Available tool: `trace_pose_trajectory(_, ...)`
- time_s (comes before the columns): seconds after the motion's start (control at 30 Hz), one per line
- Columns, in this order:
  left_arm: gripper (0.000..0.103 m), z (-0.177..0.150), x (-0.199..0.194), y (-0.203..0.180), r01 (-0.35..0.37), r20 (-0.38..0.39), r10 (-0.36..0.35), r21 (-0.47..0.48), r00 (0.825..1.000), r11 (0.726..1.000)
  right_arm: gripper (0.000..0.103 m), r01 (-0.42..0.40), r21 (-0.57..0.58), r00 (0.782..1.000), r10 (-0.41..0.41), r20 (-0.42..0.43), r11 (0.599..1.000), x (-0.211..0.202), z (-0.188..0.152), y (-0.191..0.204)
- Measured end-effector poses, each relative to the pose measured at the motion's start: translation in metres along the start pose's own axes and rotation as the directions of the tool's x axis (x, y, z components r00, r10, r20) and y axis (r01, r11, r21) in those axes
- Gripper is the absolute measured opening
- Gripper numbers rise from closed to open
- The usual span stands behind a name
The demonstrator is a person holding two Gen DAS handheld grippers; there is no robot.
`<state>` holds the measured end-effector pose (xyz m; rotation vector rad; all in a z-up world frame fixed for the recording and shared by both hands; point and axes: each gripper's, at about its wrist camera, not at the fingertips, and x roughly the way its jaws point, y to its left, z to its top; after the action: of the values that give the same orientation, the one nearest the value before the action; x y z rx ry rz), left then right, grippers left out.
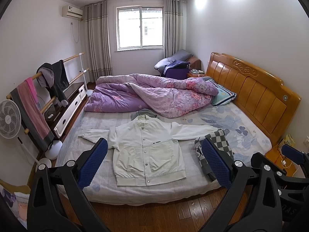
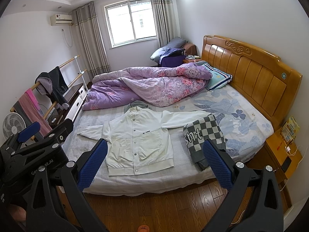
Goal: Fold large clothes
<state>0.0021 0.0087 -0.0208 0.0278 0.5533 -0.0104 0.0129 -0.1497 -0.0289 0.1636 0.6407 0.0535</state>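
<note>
A white button-up jacket point(image 1: 146, 148) lies flat on the bed, front up, both sleeves spread out; it also shows in the right wrist view point(image 2: 139, 143). A folded grey-and-white checkered garment point(image 1: 218, 145) lies to its right, also in the right wrist view point(image 2: 204, 137). My left gripper point(image 1: 154, 162) is open and empty, held above the floor before the bed's near edge. My right gripper point(image 2: 154, 162) is open and empty too, beside the left one. The left gripper's body shows at left in the right wrist view point(image 2: 34, 143).
A purple floral quilt point(image 1: 150, 94) is bunched at the far half of the bed, with a grey garment point(image 1: 144, 113) just behind the jacket's collar. Wooden headboard point(image 1: 249, 90) at right, nightstand point(image 2: 282, 150) near right. Clothes rack point(image 1: 44, 89), fan point(image 1: 8, 118) and cabinet at left. Wooden floor point(image 1: 154, 216) below.
</note>
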Motion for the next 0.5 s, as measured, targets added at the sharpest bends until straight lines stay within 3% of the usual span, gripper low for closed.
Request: trace_pose_trajectory(0.5,0.098,-0.0007,0.0044,0.0026,0.004,-0.001,-0.004,0.006,1.0,1.0,0.095,0.009,0.009,1.0,-0.009,-0.004,1.0,0.0098,-0.0058,0.0063)
